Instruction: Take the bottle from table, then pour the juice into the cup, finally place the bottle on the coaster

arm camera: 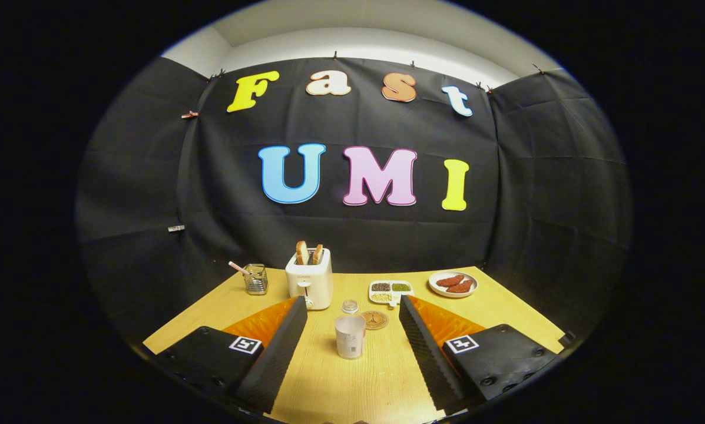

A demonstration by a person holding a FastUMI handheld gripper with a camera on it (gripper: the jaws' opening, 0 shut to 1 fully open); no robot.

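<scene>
Black cloth walls close in a wooden table (493,306), where the gripper (352,347) hangs with its fingers spread wide and grasping nothing. Between the fingers, a little ahead of them, stands one translucent cup (350,336), upright. Directly behind the cup stands the bottle (350,307); the cup hides its body, so only its cap and shoulder can be seen. One round coaster (374,320) lies flat just beside the bottle, to its right, apart from the cup.

Judging by its size, the bottle is small and light, probably smooth clear plastic, so it may slip or tip if nudged. The body below the cap looks like the place to take it, with the fingers passing round the cup, which is thin and likely to topple at a touch.

Farther back stand one white toaster (310,285) with two slices of toast (308,254), one wire holder (256,279) with a stick in it, one divided tray (390,291) of seeds, and one plate (453,284) bearing two reddish pieces of food.
</scene>
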